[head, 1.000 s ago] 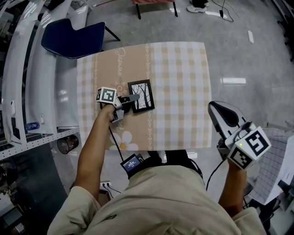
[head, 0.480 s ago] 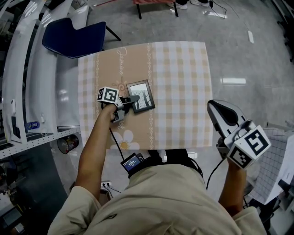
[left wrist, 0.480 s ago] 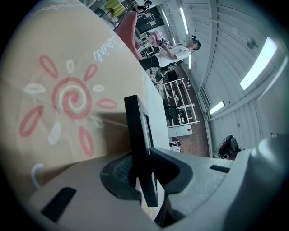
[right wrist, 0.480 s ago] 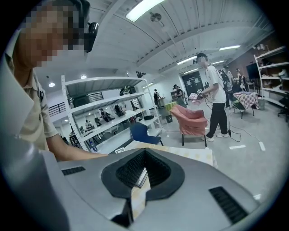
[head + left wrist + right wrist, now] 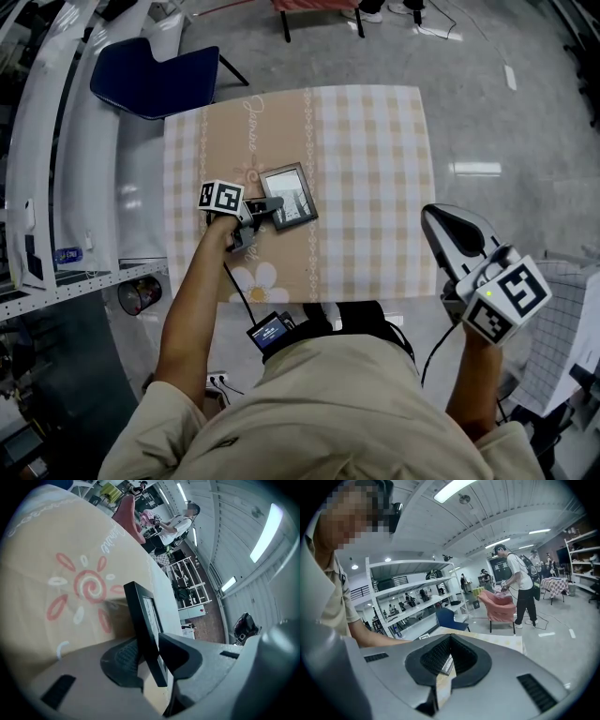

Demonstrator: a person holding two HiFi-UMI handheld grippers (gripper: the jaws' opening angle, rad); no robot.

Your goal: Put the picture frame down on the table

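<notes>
A small black picture frame (image 5: 289,195) with a tree print lies low over the patterned table (image 5: 375,187), near its left middle. My left gripper (image 5: 270,204) is shut on the frame's near left edge. In the left gripper view the picture frame (image 5: 146,630) stands edge-on between the two jaws, just above the sun motif on the cloth. My right gripper (image 5: 448,230) is held off the table's right edge, at the lower right of the head view. In its own view, the right gripper (image 5: 449,657) is shut with nothing between its pads.
A blue chair (image 5: 155,80) stands beyond the table's far left corner. White shelving (image 5: 56,187) runs along the left. A pink armchair (image 5: 501,605) and a standing person (image 5: 518,585) are farther back in the room.
The frame has tipped down flatter toward the table, its face now greyer with glare. The left gripper has shifted slightly. The right gripper has stayed put.
</notes>
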